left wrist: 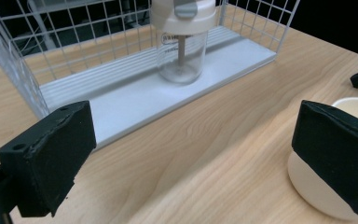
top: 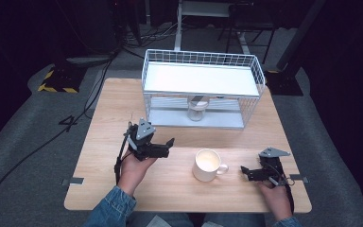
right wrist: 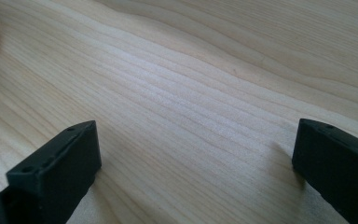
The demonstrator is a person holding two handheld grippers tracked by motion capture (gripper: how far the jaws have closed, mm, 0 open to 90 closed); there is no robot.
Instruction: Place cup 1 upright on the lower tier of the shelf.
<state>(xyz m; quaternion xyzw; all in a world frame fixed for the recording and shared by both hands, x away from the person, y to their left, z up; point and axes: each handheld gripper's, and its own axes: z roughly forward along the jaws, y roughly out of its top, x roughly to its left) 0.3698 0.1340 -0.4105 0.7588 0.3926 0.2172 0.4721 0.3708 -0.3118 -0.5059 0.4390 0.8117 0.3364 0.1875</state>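
A cream mug [top: 208, 163] stands on the wooden table [top: 108, 184] between my two grippers, its handle toward the right. My left gripper [top: 169, 147] is open just left of the mug, its jaws pointing right. In the left gripper view the left gripper [left wrist: 196, 154] has nothing between its jaws, and the mug [left wrist: 310, 186] sits behind the right jaw. My right gripper [top: 245, 173] is open, low over the table right of the mug's handle. In the right gripper view the right gripper [right wrist: 196, 154] has bare wood between its jaws.
A white wire rack [top: 203, 57] with two shelves stands at the table's far side. On its lower shelf [left wrist: 121, 100] stands a clear glass jar [top: 197, 109] with a white lid [left wrist: 182, 14]. Cables run across the dark floor at the left.
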